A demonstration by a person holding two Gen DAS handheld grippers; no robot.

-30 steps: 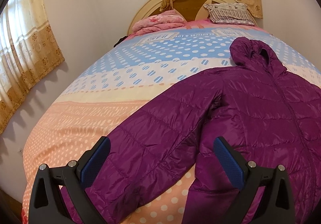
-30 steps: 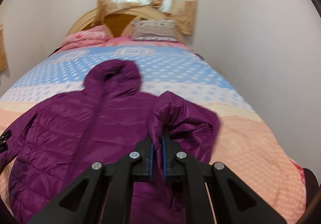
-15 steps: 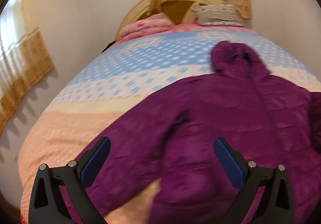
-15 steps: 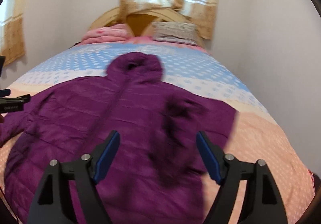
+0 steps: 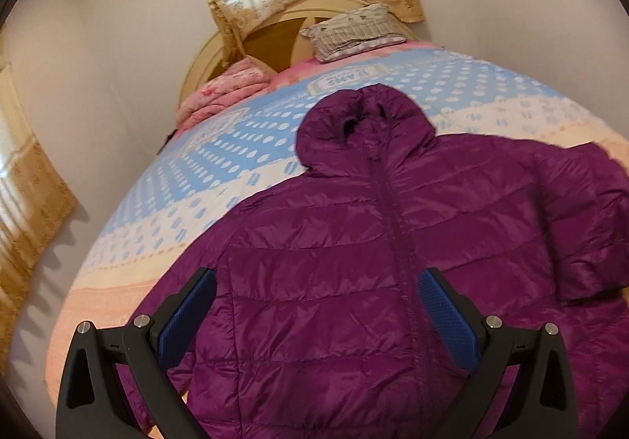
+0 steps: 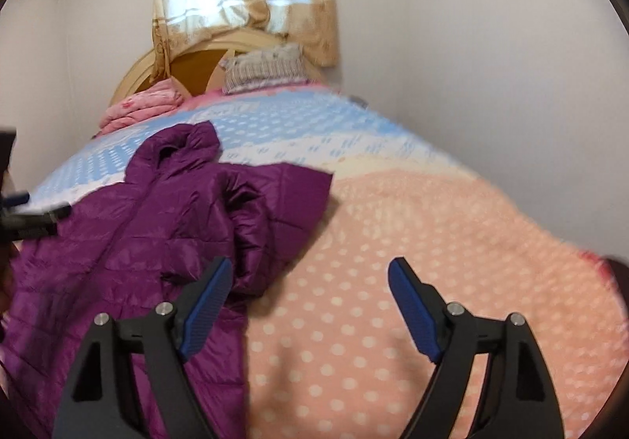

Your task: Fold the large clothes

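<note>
Released a second ago, the right sleeve (image 6: 271, 211) of the purple quilted hooded puffer jacket (image 5: 354, 242) now lies folded inward across the jacket's right front, where earlier it was pinched up in the right gripper (image 6: 306, 309). That gripper has let go and swung off to the side: its blue-padded jaws stand wide with nothing between them, hovering over bare peach polka-dot bedspread (image 6: 393, 242) just beside the jacket's edge. Meanwhile the left gripper (image 5: 314, 321) has shifted from the left sleeve toward the jacket's middle; its jaws are also spread wide and empty, poised above the chest beside the zip. Judging from this, the first sleeve fold is done and the left sleeve, still spread outward at the lower left, is likely next. Jacket lies zipped, front up, hood toward the headboard, on the near half of the bed. Count: one jacket, two sleeves (one folded, one not), one hood (image 5: 365, 132), two grippers, one striped pillow (image 5: 354, 32), one folded pink blanket (image 5: 224, 93), two curtained windows in the left view.
</note>
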